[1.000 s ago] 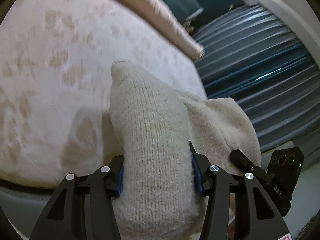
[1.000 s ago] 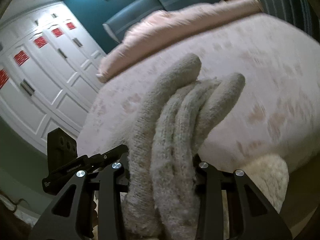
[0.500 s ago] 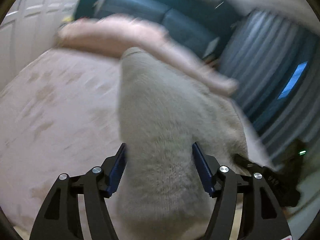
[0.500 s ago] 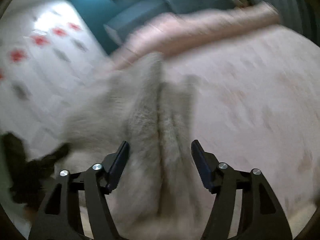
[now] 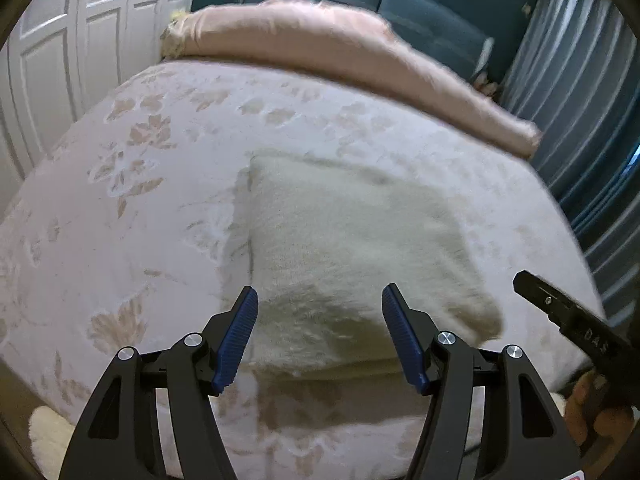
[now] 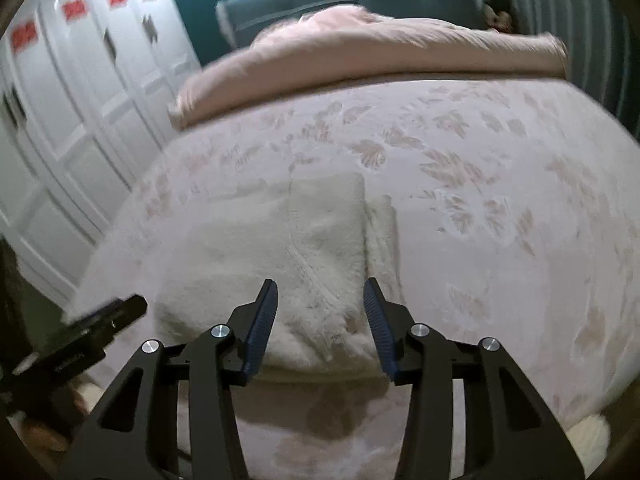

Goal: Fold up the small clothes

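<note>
Pink floral bed [image 5: 132,208] w/ rolled pink blanket [image 5: 340,56] at far end, white wardrobe doors [image 5: 60,48] beside. Cream knit garment [image 5: 352,232] lies flat near the edge; left gripper [image 5: 320,332] spread empty above it, right gripper [image 6: 320,320] narrower, just closing, nothing gripped.

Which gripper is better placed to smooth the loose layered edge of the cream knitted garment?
Probably the right gripper: the cream knitted garment shows its layered edge just ahead of those open jaws.

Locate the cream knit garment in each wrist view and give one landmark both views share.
Left wrist: cream knit garment lies centre, on the bed beyond the open left gripper.
Right wrist: garment centre-left, beyond the open right gripper.
Shared landmark: pink blanket across the bed's far end.
</note>
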### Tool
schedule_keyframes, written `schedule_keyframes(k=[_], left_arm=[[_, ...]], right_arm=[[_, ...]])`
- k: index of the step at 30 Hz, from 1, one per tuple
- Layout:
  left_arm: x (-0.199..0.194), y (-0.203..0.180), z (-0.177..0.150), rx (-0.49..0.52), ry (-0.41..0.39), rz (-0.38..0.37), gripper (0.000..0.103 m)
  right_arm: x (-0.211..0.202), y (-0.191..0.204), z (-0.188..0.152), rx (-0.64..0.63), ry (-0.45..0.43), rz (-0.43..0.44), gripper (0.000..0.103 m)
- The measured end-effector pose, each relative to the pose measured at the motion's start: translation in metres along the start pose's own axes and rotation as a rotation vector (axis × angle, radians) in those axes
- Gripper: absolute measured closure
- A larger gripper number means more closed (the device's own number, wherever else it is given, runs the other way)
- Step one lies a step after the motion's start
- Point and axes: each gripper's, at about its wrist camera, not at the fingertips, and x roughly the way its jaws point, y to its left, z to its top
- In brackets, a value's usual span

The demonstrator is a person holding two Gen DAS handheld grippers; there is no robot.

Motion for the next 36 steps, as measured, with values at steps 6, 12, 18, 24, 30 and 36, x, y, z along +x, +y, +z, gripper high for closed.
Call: schedule_keyframes(k=[6, 12, 18, 24, 30, 36], left_arm=[[0.053, 0.025, -0.026, -0.042, 0.146, 0.064, 0.037], [0.056, 0.020, -0.036, -0.004, 0.127, 0.113, 0.036], [0.031, 0.009, -0.044, -0.015, 0.118, 0.139, 0.032], [0.030, -0.007, -0.073, 0.045, 0.135, 0.194, 0.026], [0.035, -0.015, -0.100, 0.050, 0.162, 0.207, 0.026], [0.033, -0.025, -0.112, 0.103, 0.138, 0.252, 0.026]], right_arm=[[0.061, -0.016, -0.051, 0.020, 0.177, -0.075, 0.069], [0.053, -0.001, -0.046, -0.066, 0.156, -0.129, 0.068], [0.007, -0.008, -0.054, 0.056, 0.060, -0.111, 0.039], [-0.008, -0.001, -0.092, 0.011, 0.041, -0.176, 0.025], [0.001, 0.000, -0.120, 0.021, 0.093, -0.196, 0.025], [0.004, 0.004, -0.129, 0.012, 0.098, -0.207, 0.024]])
